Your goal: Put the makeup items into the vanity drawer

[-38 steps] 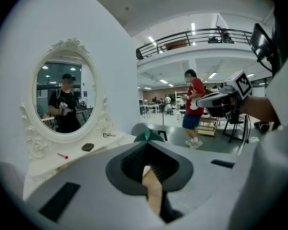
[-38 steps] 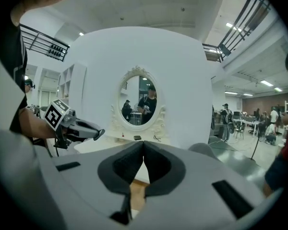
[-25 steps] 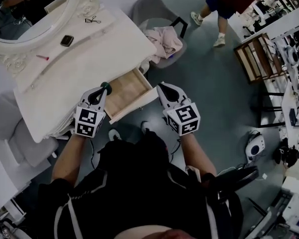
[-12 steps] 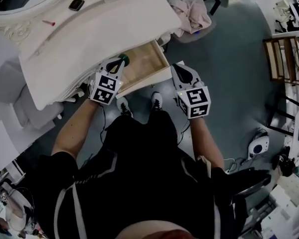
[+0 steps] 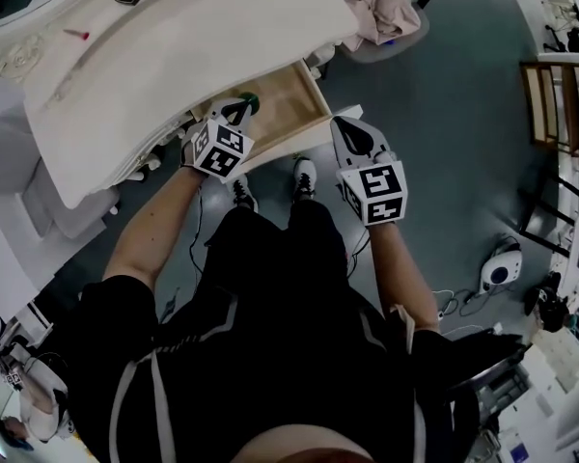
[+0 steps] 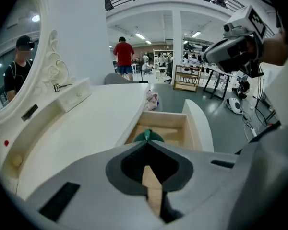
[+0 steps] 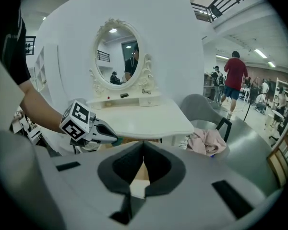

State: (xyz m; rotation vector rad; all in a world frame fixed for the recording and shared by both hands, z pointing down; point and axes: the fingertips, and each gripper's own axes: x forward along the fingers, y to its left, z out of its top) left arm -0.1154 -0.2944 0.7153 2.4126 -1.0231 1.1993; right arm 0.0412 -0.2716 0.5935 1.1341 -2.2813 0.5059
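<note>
At the white vanity (image 5: pixel 174 75), drawer (image 5: pixel 291 114) pulled open, the left gripper (image 5: pixel 242 108) has edged over the drawer, jaws clamped on a small green item (image 5: pixel 252 99), possibly a makeup sponge, ready for release; the right gripper (image 5: pixel 340 123) waits alongside, jaws closed on nothing.

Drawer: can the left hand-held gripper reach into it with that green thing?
Probably yes. The drawer stands open with nothing covering it, and the left hand-held gripper, shut on the green thing, is right at its edge.
</note>
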